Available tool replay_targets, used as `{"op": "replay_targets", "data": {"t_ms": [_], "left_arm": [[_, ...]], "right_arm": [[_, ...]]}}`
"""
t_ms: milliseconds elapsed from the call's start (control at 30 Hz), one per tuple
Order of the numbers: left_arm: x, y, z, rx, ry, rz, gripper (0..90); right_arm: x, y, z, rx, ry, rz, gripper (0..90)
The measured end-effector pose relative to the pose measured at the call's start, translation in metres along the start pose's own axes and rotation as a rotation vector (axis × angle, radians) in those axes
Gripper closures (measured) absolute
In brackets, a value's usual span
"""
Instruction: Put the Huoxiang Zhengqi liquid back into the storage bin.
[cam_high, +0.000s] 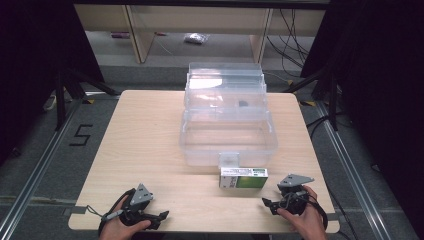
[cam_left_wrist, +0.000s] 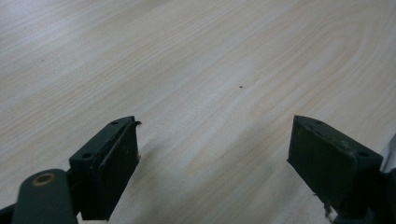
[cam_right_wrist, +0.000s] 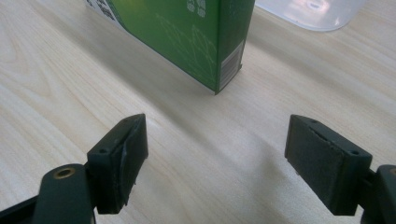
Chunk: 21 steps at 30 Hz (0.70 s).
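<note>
Pre-grasp, by the look of it: both jaws wide, empty, left gripper (cam_high: 161, 216) low at table (cam_high: 145, 135) front edge, right gripper (cam_right_wrist: 215, 158) near green box (cam_high: 243, 178) w/ clear bin (cam_high: 227, 131) just behind; next likely needs right closing in on box

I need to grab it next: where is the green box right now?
In the high view the green box lies on the table, just in front of the clear bin, nearer the right gripper.
</note>
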<state>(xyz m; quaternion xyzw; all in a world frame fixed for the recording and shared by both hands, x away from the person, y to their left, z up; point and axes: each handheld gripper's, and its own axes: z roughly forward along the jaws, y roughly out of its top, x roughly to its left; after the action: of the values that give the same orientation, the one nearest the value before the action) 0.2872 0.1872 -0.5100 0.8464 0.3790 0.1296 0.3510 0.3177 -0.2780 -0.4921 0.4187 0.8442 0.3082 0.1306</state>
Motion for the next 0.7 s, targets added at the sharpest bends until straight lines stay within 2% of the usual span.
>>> {"op": "replay_targets", "data": {"t_ms": [33,67,133,167,200,267,300,333,367,400,433,500,533,567,600,633,667,700], "left_arm": [[0.002,0.000,-0.002,0.018,-0.008,0.020,15.6],[0.001,0.000,-0.001,0.005,-0.007,0.002,15.8],[0.001,0.000,-0.001,0.003,-0.008,-0.002,16.1],[0.001,0.000,-0.001,0.008,-0.010,0.001,16.1],[0.001,0.000,-0.001,0.008,-0.011,0.003,16.0],[0.001,0.000,0.000,0.000,-0.006,-0.006,16.0],[0.002,0.000,-0.001,0.010,-0.007,0.008,16.0],[0.001,0.000,0.000,-0.001,-0.007,-0.007,16.0],[0.001,0.000,0.000,0.000,-0.010,-0.007,16.0],[0.001,0.000,0.000,0.005,-0.009,-0.005,16.0],[0.001,0.000,0.000,0.004,-0.009,-0.010,16.0],[0.001,0.000,0.000,0.006,-0.015,-0.018,16.0],[0.002,0.000,0.000,0.008,-0.018,-0.018,16.0],[0.001,0.000,0.000,0.003,-0.019,-0.024,16.0],[0.001,0.000,0.000,0.001,-0.020,-0.026,16.0],[0.001,0.000,0.000,0.000,-0.020,-0.028,16.0],[0.001,0.001,0.000,-0.001,-0.018,-0.029,16.0],[0.001,0.001,0.001,0.000,-0.018,-0.027,16.0]], "right_arm": [[0.000,0.000,0.000,0.001,0.004,0.001,22.4],[0.000,0.000,0.000,-0.009,-0.001,-0.001,22.6],[0.000,0.001,-0.001,-0.002,0.003,-0.003,23.2],[0.002,0.002,-0.004,0.018,0.013,0.039,23.7],[0.000,0.003,-0.004,-0.002,0.011,-0.001,23.6],[0.002,0.005,-0.007,0.021,0.015,0.030,23.9],[0.003,0.005,-0.007,0.019,0.020,0.035,23.9],[0.001,0.005,-0.006,0.002,0.012,-0.016,23.9],[0.001,0.006,-0.007,0.015,0.012,-0.028,23.9],[0.002,0.007,-0.008,0.020,0.019,-0.015,23.9],[0.002,0.007,-0.007,0.001,0.015,-0.033,23.7],[0.005,0.008,-0.008,0.009,0.019,-0.015,22.7],[0.005,0.009,-0.008,0.008,0.015,-0.025,22.0],[0.002,0.011,-0.009,0.006,0.002,-0.066,22.0],[0.002,0.011,-0.010,0.016,0.010,-0.053,22.0],[0.003,0.011,-0.010,0.001,0.009,-0.062,21.9],[0.005,0.011,-0.011,0.008,0.009,-0.030,21.8],[0.005,0.012,-0.014,0.028,0.019,-0.023,21.5]]}}
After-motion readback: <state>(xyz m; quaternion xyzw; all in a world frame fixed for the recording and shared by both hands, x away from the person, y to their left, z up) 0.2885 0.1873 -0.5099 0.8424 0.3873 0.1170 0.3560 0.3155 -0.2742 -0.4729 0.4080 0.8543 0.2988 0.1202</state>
